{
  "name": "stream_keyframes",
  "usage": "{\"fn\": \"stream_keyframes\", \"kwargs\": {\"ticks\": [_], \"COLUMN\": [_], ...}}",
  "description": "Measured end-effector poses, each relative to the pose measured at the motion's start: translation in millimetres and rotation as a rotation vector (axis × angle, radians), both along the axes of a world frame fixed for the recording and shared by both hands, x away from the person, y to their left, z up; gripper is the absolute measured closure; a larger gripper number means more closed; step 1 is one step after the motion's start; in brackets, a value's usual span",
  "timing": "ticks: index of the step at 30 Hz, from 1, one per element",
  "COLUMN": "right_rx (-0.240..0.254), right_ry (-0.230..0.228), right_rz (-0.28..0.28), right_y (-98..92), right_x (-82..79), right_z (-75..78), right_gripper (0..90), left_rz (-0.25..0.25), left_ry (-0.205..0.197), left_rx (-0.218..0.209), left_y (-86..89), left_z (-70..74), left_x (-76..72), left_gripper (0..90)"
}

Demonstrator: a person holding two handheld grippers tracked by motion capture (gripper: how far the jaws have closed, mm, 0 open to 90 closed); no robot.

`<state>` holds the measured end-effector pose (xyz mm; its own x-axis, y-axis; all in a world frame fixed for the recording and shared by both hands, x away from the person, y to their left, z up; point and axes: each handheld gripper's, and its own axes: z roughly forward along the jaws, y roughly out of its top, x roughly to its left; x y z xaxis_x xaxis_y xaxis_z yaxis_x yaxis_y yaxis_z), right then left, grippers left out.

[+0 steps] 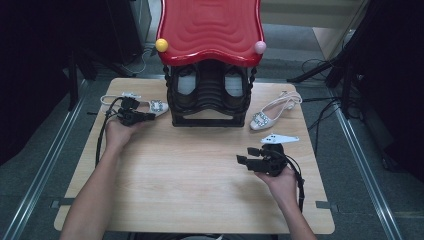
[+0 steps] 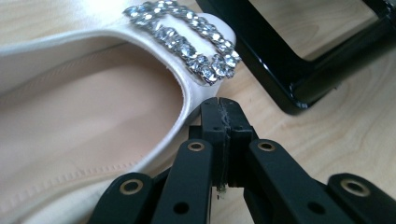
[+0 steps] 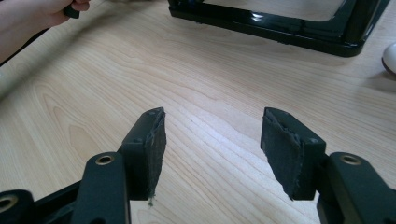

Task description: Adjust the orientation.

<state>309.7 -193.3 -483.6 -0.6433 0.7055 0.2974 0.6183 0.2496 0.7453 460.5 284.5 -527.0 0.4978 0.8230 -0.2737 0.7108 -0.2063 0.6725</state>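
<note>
From above, the left gripper (image 1: 145, 116) sits at the far-left shoe (image 1: 156, 106); the right gripper (image 1: 246, 155) waits open over the wood table (image 1: 200, 175), dark floor around. Left gripper view: jaws closed empty beside the shoe's rim (image 2: 187, 100); open them first, then straddle it. Right gripper view: 2 pads (image 3: 154, 144) apart, empty.

light: dim room, dark at both sides of high view, counter (image 1: 200, 170) evenly lit from above | shadows: soft, short | glare: bright streaks on red roof (image 1: 210, 25) and black frame (image 2: 299, 88) | focus: sharp on rhinestone buckle (image 2: 187, 37), soft on near shoe lining | blur: none
</note>
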Motion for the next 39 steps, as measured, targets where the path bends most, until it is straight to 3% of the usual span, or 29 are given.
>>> {"fn": "stream_keyframes", "kwargs": {"ticks": [7, 14, 17, 18, 28, 39], "right_rx": [-0.007, -0.01, -0.009, -0.009, -0.02, -0.02], "right_ry": [-0.003, -0.001, -0.002, -0.002, -0.003, -0.006], "right_rz": [-0.014, -0.011, -0.005, -0.001, 0.054, 0.1], "right_y": [-4.2, -3.6, -2.2, -0.6, 14.7, 28.0], "right_x": [-2.8, -2.0, -0.1, 2.0, 10.7, 19.9], "right_z": [-0.9, -1.2, -1.0, -1.0, -0.8, -0.2], "right_gripper": [41.6, 41.6, 41.5, 41.5, 41.5, 41.5], "left_rz": [0.019, 0.013, 0.002, 0.008, 0.052, 0.109], "left_ry": [-0.023, 0.014, 0.021, 0.002, -0.042, -0.041], "left_rx": [-0.003, -0.024, -0.024, -0.035, -0.054, -0.052], "left_y": [-8.1, -5.9, -1.8, 2.2, 32.9, 64.7], "left_z": [-2.0, 0.5, 6.7, 12.7, 44.1, 44.9], "left_x": [8.5, 6.4, 0.7, -5.7, -38.7, -62.8], "left_gripper": [90.0, 89.6, 89.4, 89.5, 89.6, 89.8]}}
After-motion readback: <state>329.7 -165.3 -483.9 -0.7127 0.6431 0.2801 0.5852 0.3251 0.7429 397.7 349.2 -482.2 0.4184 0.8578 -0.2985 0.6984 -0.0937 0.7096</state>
